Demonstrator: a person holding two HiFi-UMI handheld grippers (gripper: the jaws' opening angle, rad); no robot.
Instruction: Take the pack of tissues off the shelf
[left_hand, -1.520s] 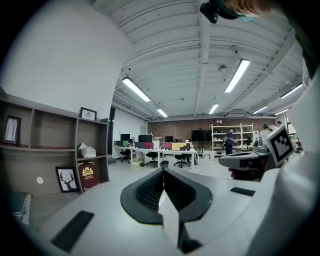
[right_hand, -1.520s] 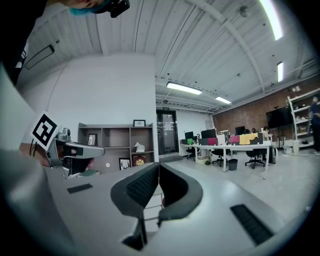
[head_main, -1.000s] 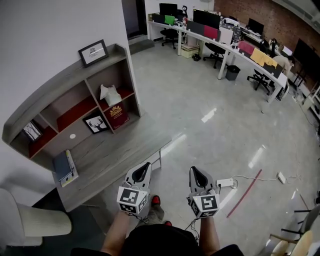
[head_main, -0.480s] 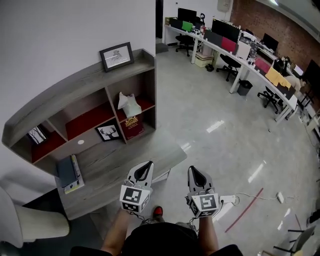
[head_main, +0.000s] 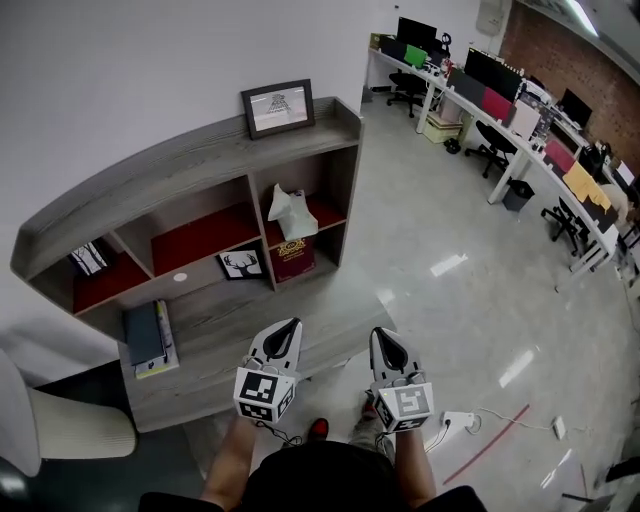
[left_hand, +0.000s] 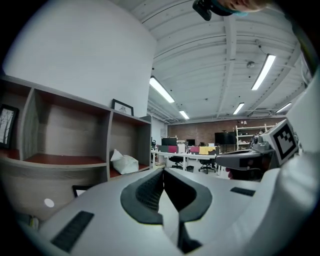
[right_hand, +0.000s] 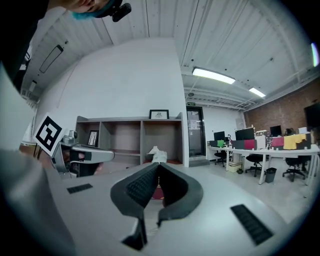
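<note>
The left gripper (head_main: 292, 326) and right gripper (head_main: 379, 334) hang side by side, each claw pressed together on nothing. The pack of tissues (head_main: 291, 212) sits in the shelf's (head_main: 190, 158) upper right compartment, at twelve o'clock from the left gripper, well apart

The left forearm (head_main: 232, 452) and right forearm (head_main: 414, 462) reached forward side by side from the person's body, holding the left gripper (head_main: 289, 327) and right gripper (head_main: 379, 335) level and a little apart, each with jaws pressed together on nothing.
</note>
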